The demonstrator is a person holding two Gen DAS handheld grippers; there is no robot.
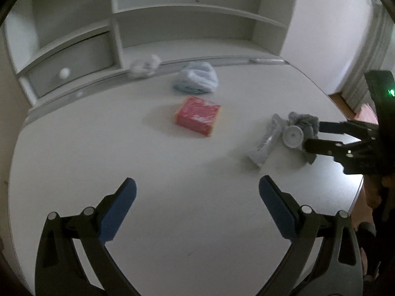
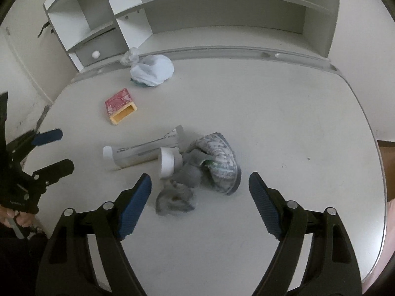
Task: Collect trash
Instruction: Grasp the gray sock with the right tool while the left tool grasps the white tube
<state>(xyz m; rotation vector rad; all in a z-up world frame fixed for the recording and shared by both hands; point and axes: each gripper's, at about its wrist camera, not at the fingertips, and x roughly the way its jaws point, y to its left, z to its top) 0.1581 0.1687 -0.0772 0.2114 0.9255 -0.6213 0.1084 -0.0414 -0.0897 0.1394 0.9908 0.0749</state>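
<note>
Just ahead of your right gripper (image 2: pixel 200 192), between its spread, empty jaws, lies the crumpled grey wad of tissue (image 2: pixel 176 201), closer to the left pad; beyond it sit the small white round cap (image 2: pixel 167 162) and the crushed grey patterned wrapper (image 2: pixel 219 162), bunched together. The long white squeezed tube (image 2: pixel 143 151) lies crosswise to your jaws, its length running left to right. Your left gripper (image 1: pixel 197 204), also released and empty, hangs over bare white tabletop (image 1: pixel 172 234), well apart from that pile, so the right is nearer. Further off are the red and yellow box (image 2: pixel 119 104) and the pale blue knotted bag (image 2: pixel 153 70). No bin shows in either view; blur hides what the wrapper holds.
</note>
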